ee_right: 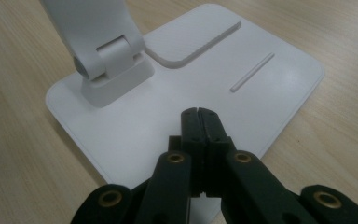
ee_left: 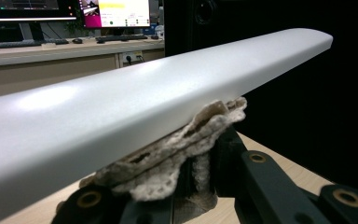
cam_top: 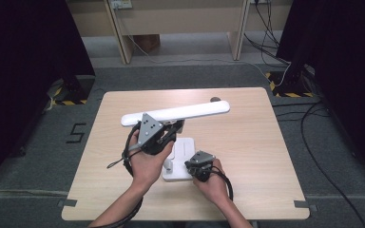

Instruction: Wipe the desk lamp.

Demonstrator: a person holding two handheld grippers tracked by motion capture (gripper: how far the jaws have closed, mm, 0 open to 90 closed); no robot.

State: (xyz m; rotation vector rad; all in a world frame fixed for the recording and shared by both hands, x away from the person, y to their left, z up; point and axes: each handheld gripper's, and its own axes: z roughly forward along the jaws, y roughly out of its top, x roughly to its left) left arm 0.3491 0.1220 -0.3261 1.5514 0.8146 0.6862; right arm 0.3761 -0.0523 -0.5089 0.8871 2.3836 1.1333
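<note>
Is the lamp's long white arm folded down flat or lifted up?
Lifted up. The lamp head stands raised above its base, level over the table.

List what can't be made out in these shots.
- Cloth: in the left claw view the lamp head covers its top.
- Lamp arm: high view, hidden behind the left claw and hand.
- Lamp base: right claw view, near edge hidden by the shut right claw.

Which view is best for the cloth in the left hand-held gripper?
The left gripper view: the beige cloth sits close up between its jaws, pressed against the underside of the white lamp head. In the high view the left hand-held gripper covers it; the right gripper view faces the lamp base.
</note>
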